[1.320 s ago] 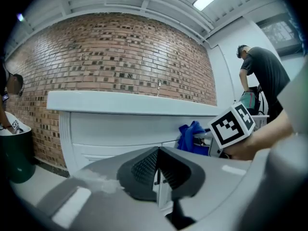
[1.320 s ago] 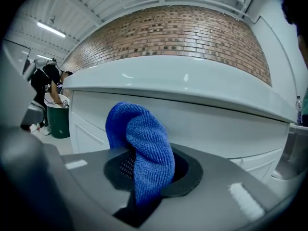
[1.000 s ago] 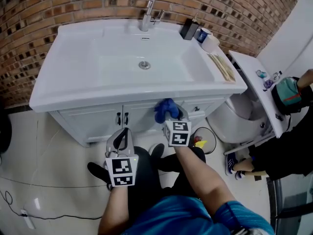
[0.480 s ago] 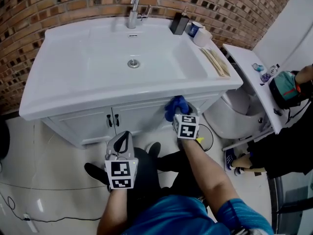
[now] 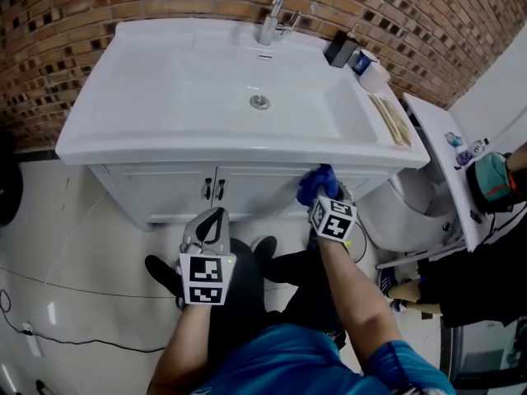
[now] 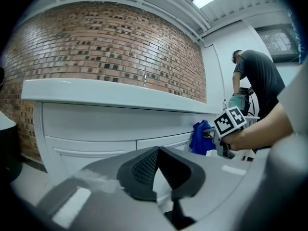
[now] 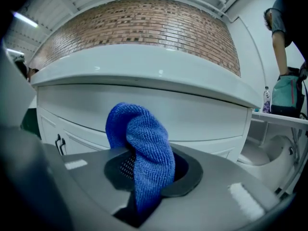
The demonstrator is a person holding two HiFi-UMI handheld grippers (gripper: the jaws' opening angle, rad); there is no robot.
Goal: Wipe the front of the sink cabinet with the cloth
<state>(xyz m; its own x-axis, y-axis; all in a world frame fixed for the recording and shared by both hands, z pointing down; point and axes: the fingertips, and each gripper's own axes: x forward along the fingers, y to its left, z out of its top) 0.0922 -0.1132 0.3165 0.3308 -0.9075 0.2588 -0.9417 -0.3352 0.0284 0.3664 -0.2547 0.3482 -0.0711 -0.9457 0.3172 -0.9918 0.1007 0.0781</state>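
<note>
My right tongs are clenching the blue cloth, holding it against the cabinet front just under the basin rim. Over the last second I have been sliding it rightward, away from the cabinet's door handles toward its right end (so this stroke is probably nearly finished). My right arm is reaching forward. My left tongs are hanging closed and empty, back from the cabinet.

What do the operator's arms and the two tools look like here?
The left tool and right tool are grey-bodied with dark mesh-textured pads. Each carries a white cube with black square markers. Forearms are bare below a blue short-sleeved shirt. No cables show.
</note>
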